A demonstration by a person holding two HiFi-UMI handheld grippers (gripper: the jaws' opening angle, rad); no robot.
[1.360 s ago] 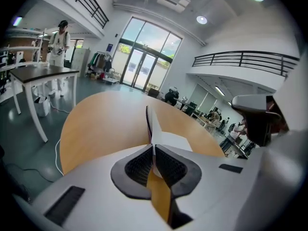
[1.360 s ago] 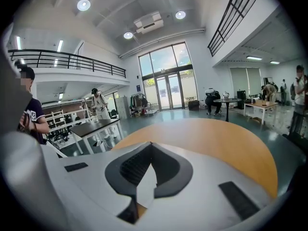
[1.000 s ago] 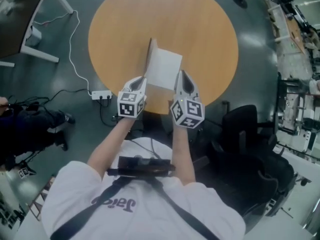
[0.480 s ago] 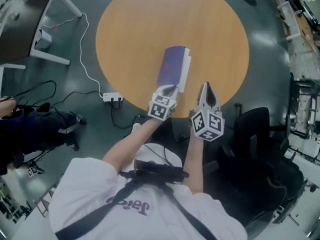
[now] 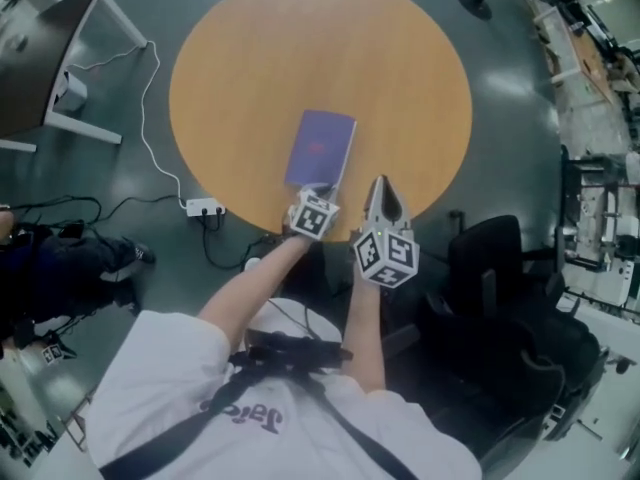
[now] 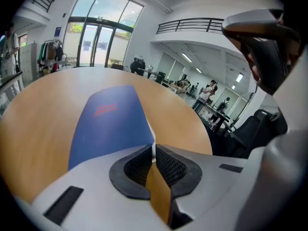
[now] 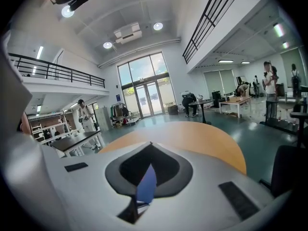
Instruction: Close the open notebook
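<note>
The notebook [image 5: 320, 148] lies closed and flat on the round wooden table [image 5: 400, 78], its blue cover up. My left gripper [image 5: 312, 192] sits at the notebook's near edge. In the left gripper view the jaws of the left gripper [image 6: 153, 147] meet at the near right corner of the notebook [image 6: 108, 121], pinched on the edge of the cover, with a white sliver of pages at the tips. My right gripper [image 5: 381, 181] hovers just right of the notebook by the table's near rim, shut and holding nothing. Through the right gripper [image 7: 150, 146] only a blue sliver shows.
A power strip [image 5: 203, 207] with a white cable lies on the floor left of the table. A black office chair [image 5: 500, 268] stands at the right. A white-legged desk [image 5: 60, 98] is at the upper left. A seated person in dark clothes [image 5: 60, 268] is at the left edge.
The notebook stood open with a white page raised; the cover has swung over and now lies flat. My left gripper went down with it. The right gripper drew back to the right.
</note>
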